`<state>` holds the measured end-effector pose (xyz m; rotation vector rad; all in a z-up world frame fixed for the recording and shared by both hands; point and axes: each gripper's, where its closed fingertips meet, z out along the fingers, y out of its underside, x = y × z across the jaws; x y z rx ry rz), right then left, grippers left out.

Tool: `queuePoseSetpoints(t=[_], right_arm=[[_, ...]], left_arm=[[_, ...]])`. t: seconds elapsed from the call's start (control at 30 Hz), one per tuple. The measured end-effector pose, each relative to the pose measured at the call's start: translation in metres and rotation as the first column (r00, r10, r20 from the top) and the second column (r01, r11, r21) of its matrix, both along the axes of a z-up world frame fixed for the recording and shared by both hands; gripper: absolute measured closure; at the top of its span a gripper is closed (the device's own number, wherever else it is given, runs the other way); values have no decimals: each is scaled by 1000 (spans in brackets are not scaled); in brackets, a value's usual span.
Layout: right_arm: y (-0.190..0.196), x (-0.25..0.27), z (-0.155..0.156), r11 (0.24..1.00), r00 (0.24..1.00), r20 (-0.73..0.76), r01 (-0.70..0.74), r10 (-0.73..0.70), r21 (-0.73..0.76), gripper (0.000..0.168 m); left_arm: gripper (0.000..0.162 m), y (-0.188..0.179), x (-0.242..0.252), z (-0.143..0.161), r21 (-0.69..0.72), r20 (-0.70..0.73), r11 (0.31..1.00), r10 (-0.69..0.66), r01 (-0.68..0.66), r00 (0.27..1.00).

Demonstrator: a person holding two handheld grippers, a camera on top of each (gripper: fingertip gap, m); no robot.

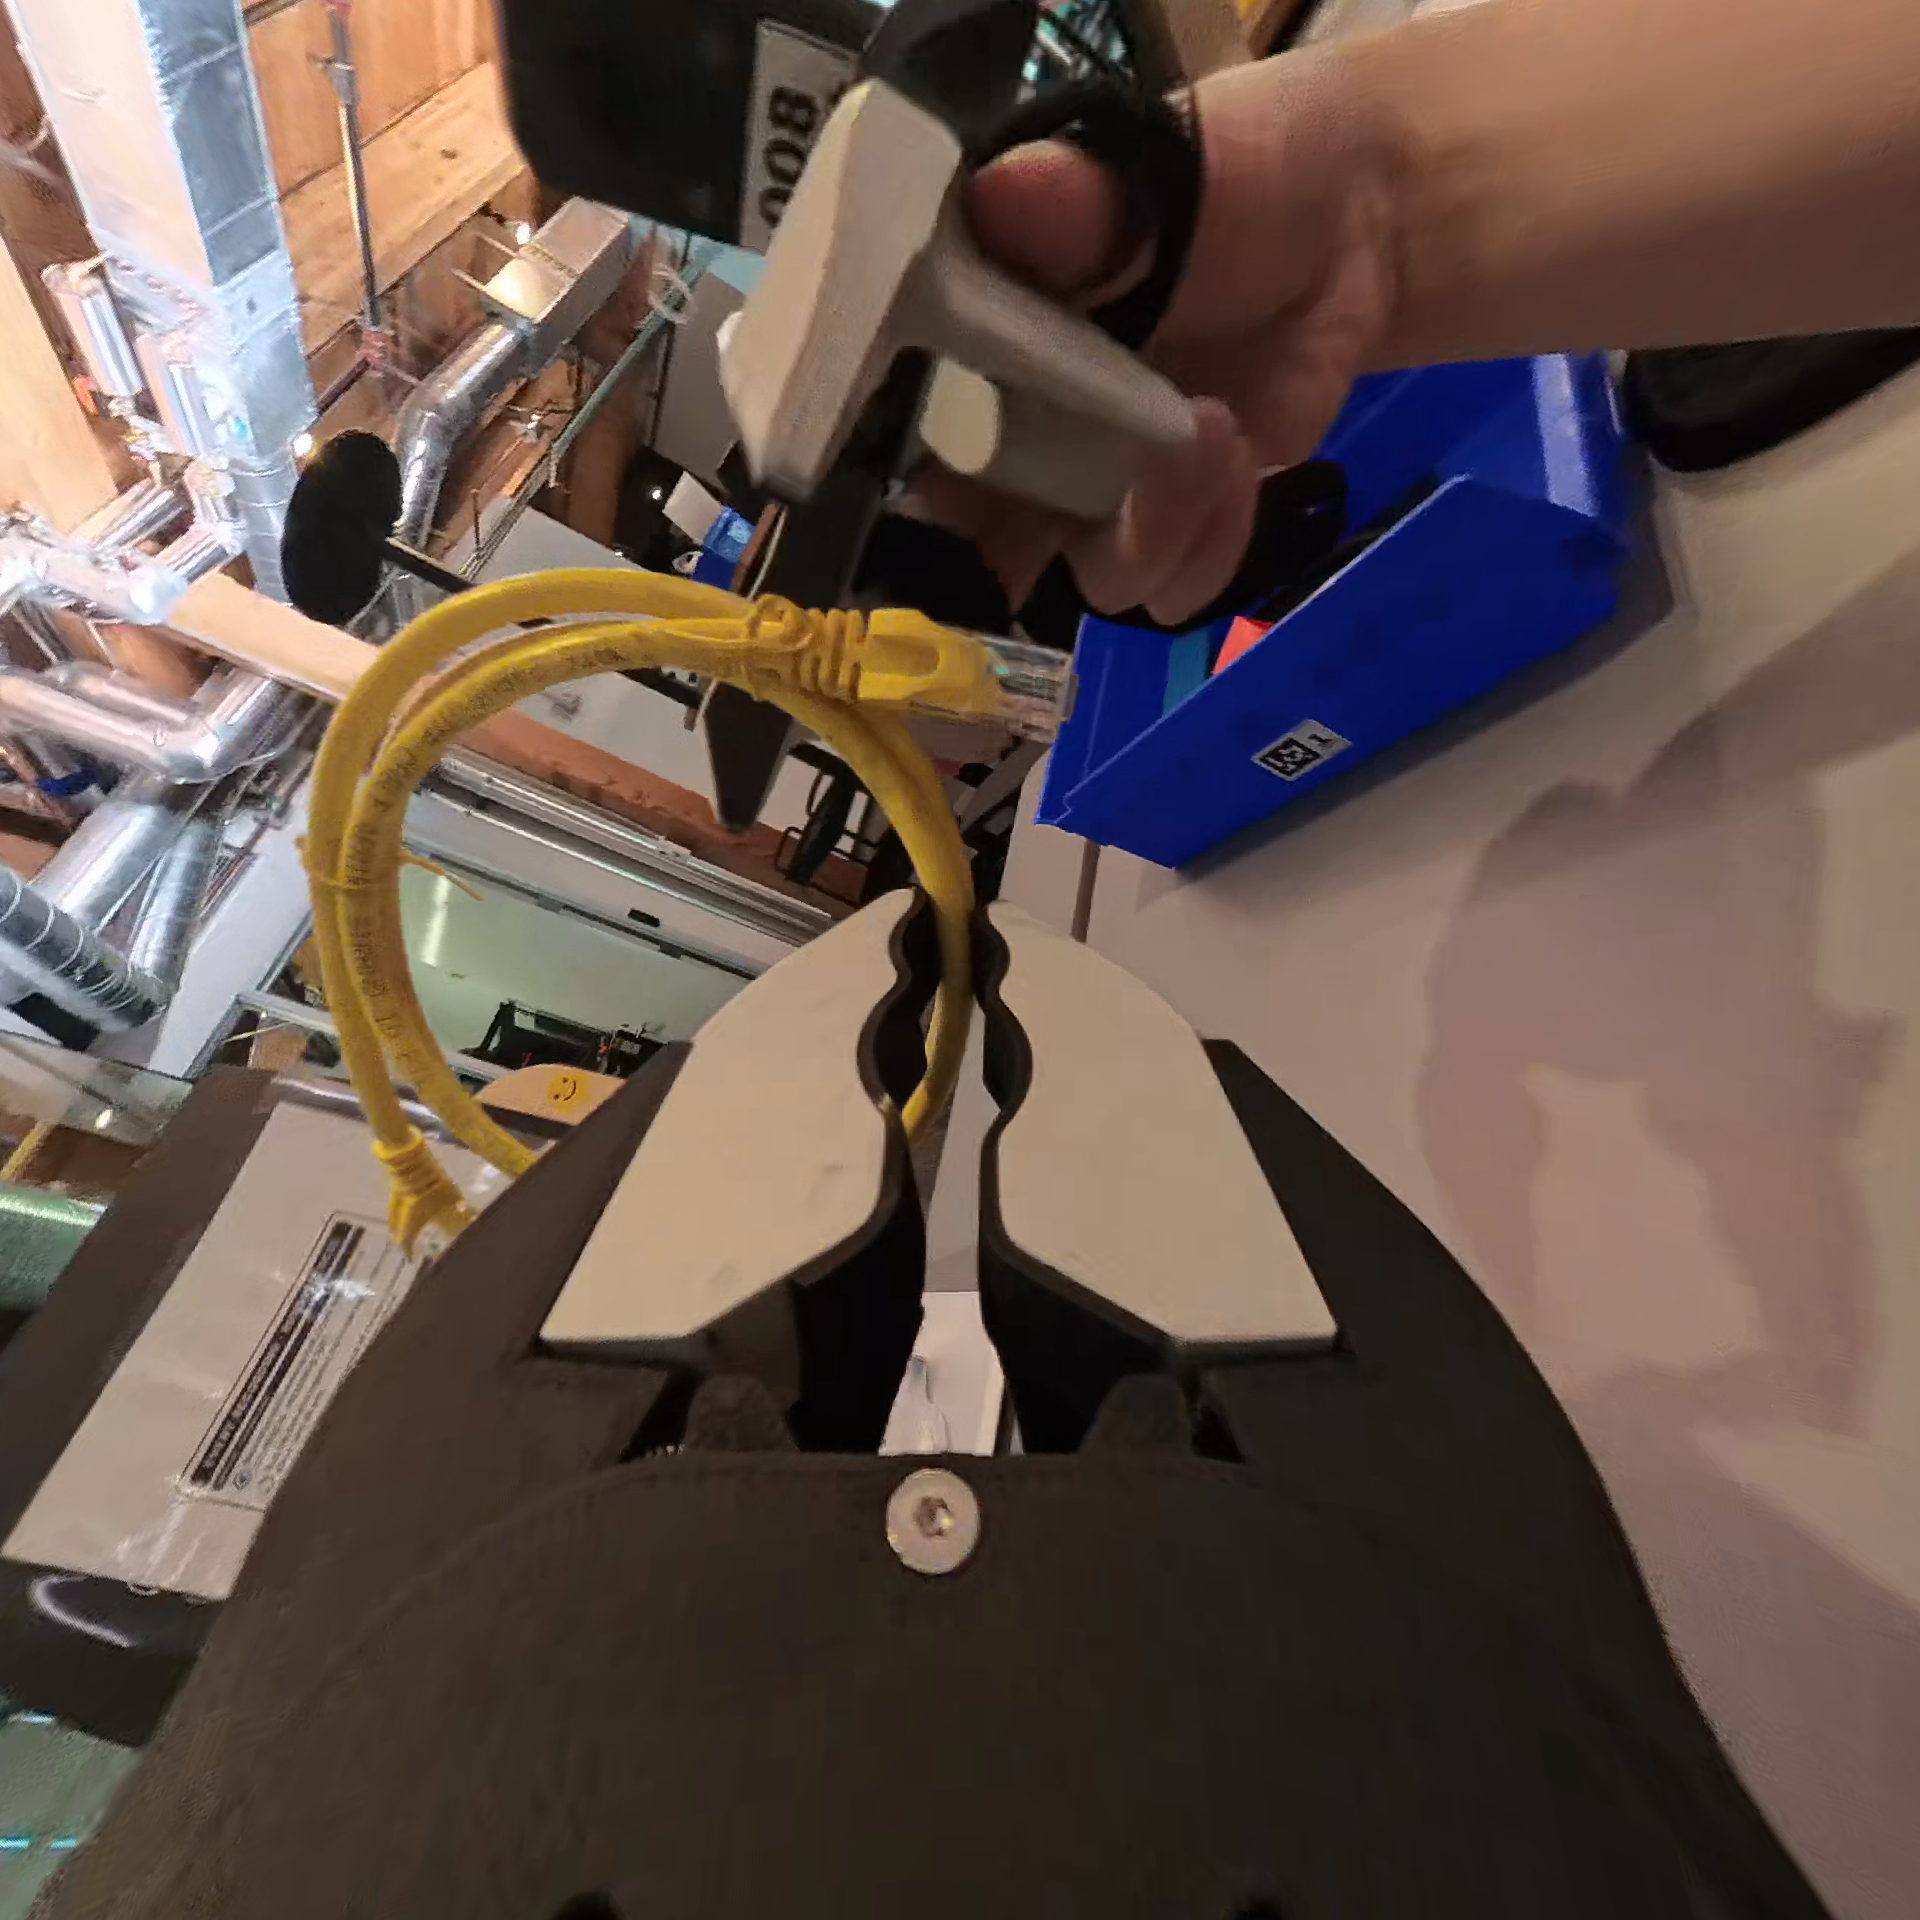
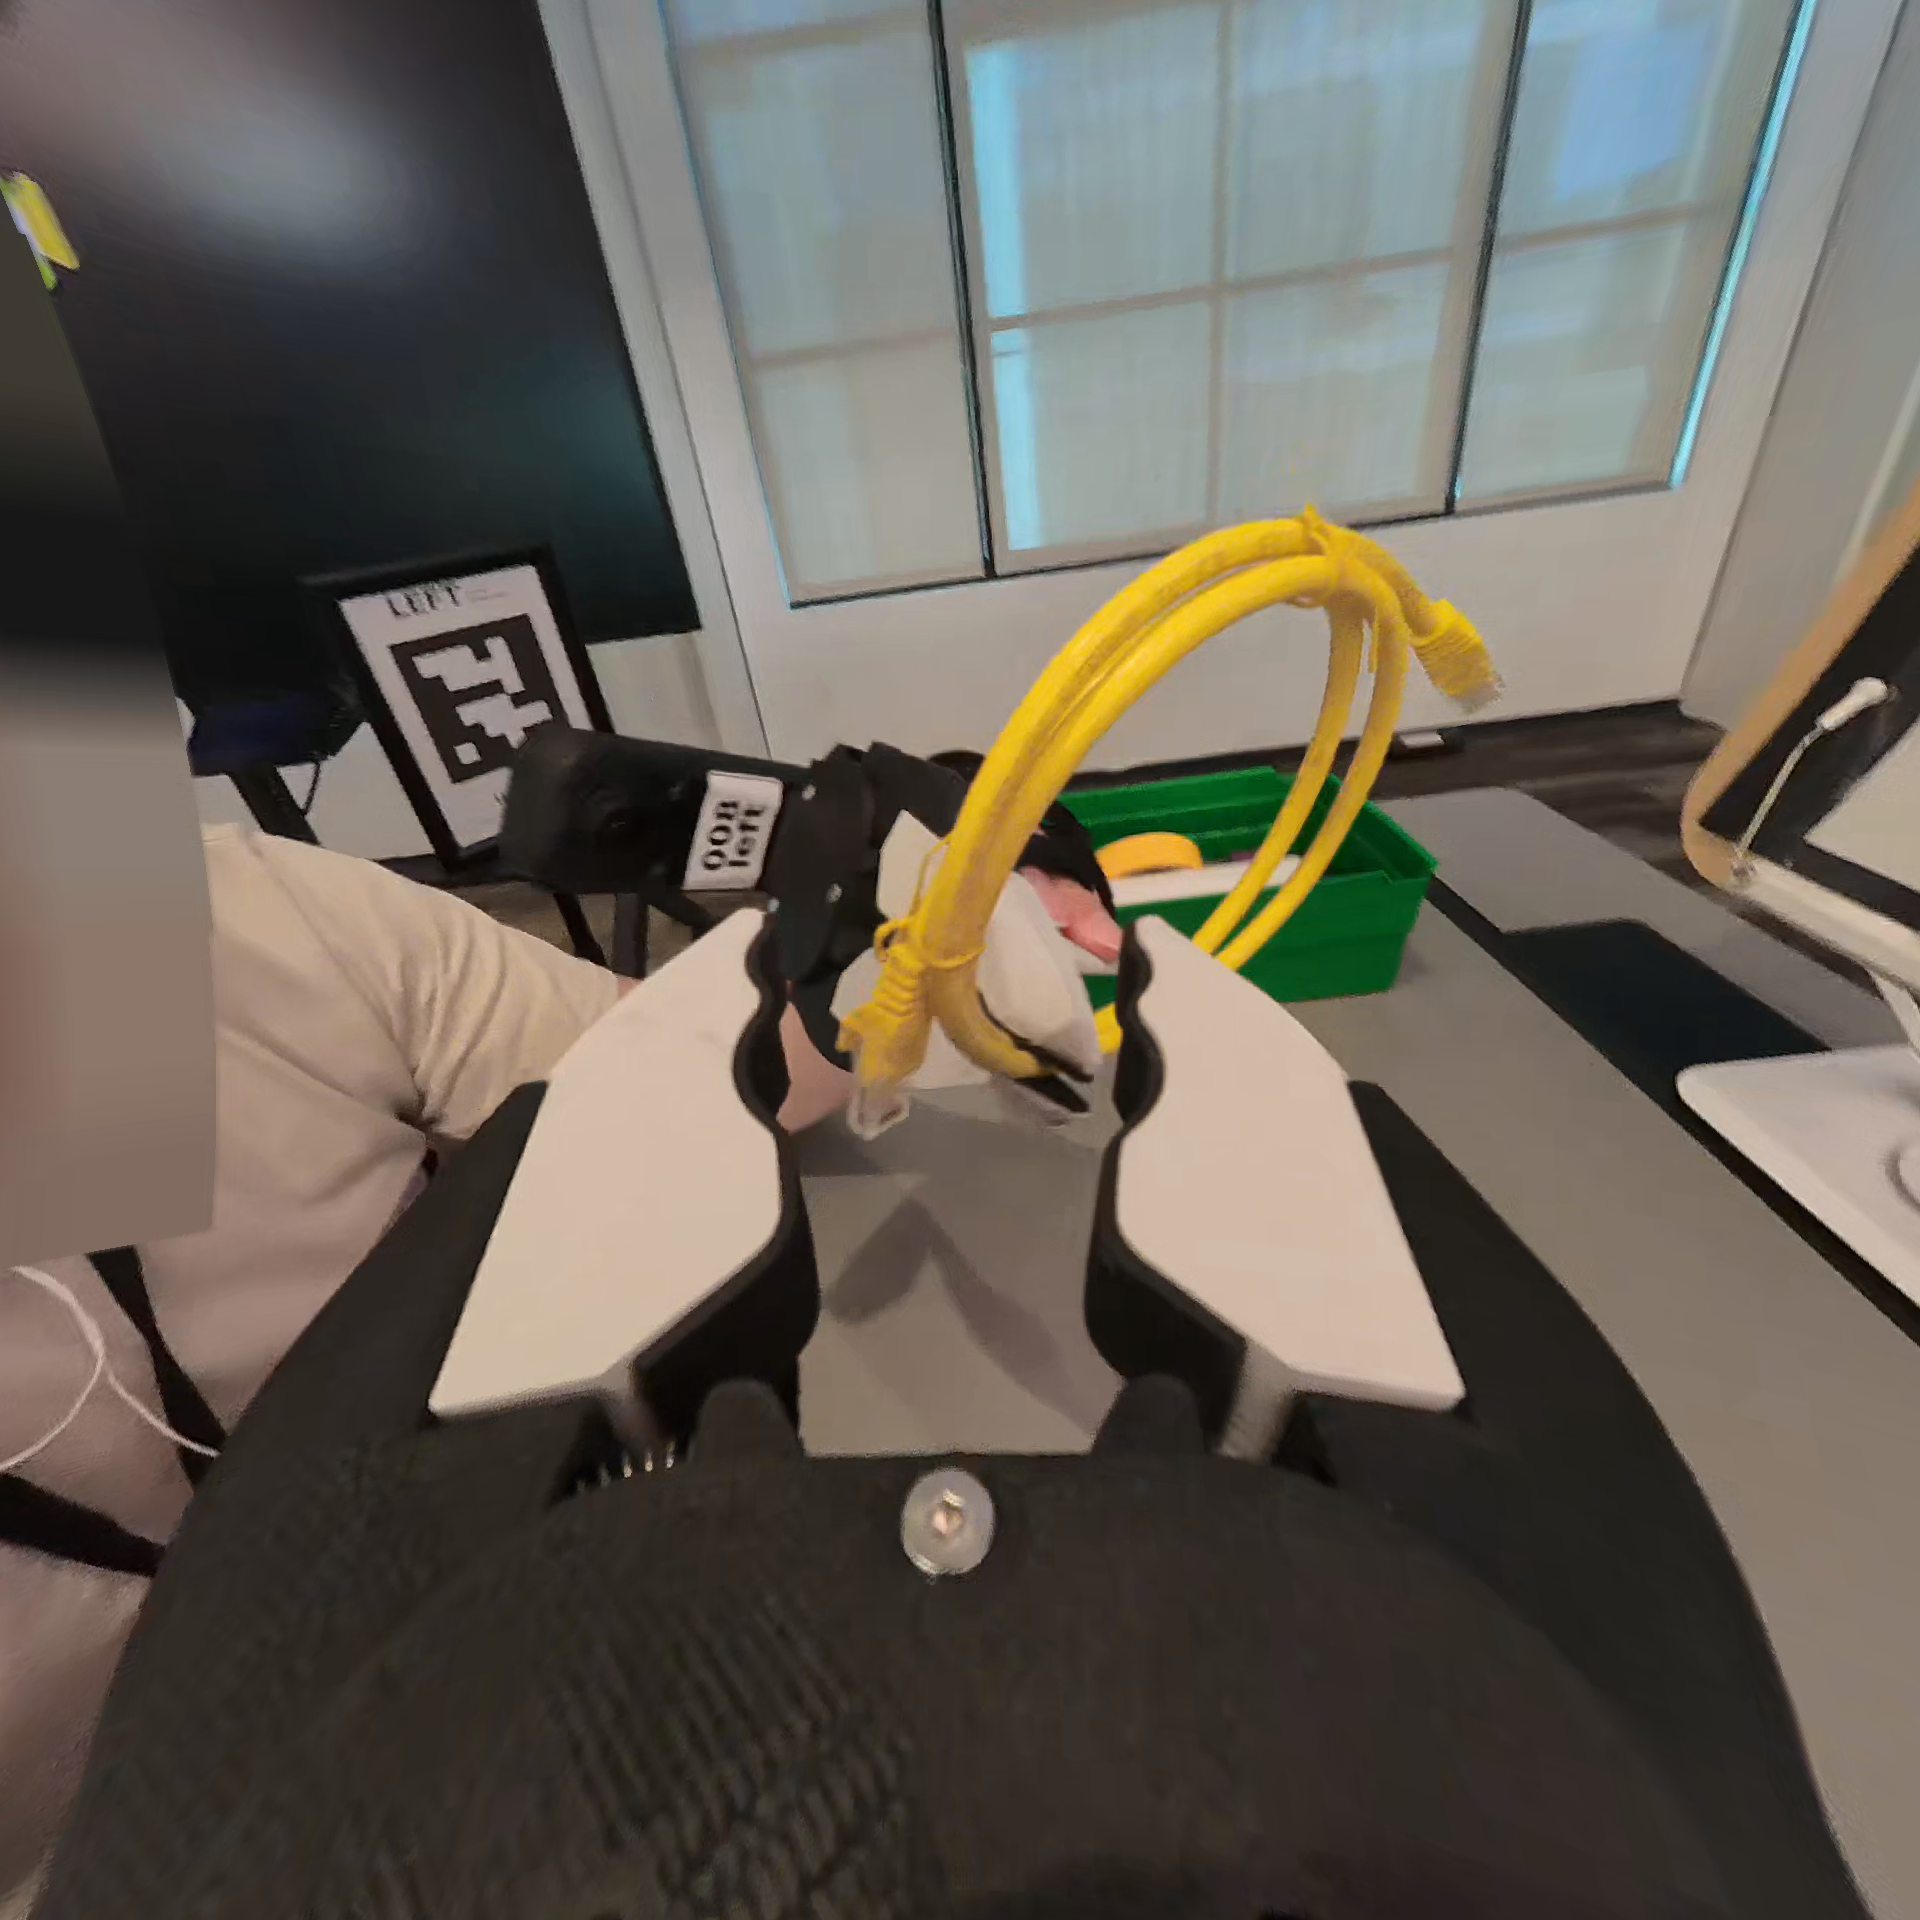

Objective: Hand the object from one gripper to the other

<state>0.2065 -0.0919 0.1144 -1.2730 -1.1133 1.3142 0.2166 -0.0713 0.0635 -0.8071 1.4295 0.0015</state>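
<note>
Left wrist view, left gripper [image 1: 948, 920] fingers clenched on yellow cable [image 1: 358, 831] — right gripper [image 2: 940, 951] fingers released, cable just beyond.

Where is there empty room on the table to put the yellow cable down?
The bare grey tabletop just ahead of the open right tool, short of the green plastic bin, looks free. It is crowded where the left tool grips the coiled yellow network cable, and the bin holds things.

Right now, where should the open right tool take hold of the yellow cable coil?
Grip the bundled end of the yellow cable where a tie binds the strands beside the plug. It hangs between the right tool's open fingers, clear of the left tool; approach head-on.
</note>
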Motion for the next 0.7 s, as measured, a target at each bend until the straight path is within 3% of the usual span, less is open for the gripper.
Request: queuePoseSetpoints(t=[0.07, 0.13, 0.23, 0.3, 0.4, 0.47, 0.57, 0.7], right_arm=[[-1, -3, -9, 1000, 999, 53, -10, 9, 24, 110], [-9, -4, -17, 995, 992, 107, -75, 68, 66, 146], [-3, -4, -27, 991, 983, 180, -50, 27, 125, 148], [1, -4, -26, 972, 983, 179, -7, -36, 236, 148], [12, -6, -25, 887, 962, 180, 103, -204, 450, 149], [16, -10, -24, 809, 937, 179, 151, -300, 567, 148], [26, -13, -21, 669, 873, 162, 221, -461, 710, 149], [35, -16, -17, 432, 775, 93, 244, -625, 868, 149]], left_arm=[[156, -1, 2, -6, 23, -32, 1000, 1, -1, 999], [156, 0, 3, -11, 10, -36, 1000, 8, -7, 999], [142, 5, 4, -15, -66, -9, 998, 18, -19, 1000], [125, 10, 2, -17, -199, 1, 980, 26, -25, 1000], [119, 6, -5, -2, -391, 121, 917, -28, 73, 992], [120, 2, -12, 15, -520, 243, 835, -59, 181, 968], [116, -10, -24, 36, -675, 389, 636, -123, 373, 913], [115, -6, -41, 67, -698, 593, 443, -82, 562, 801]])
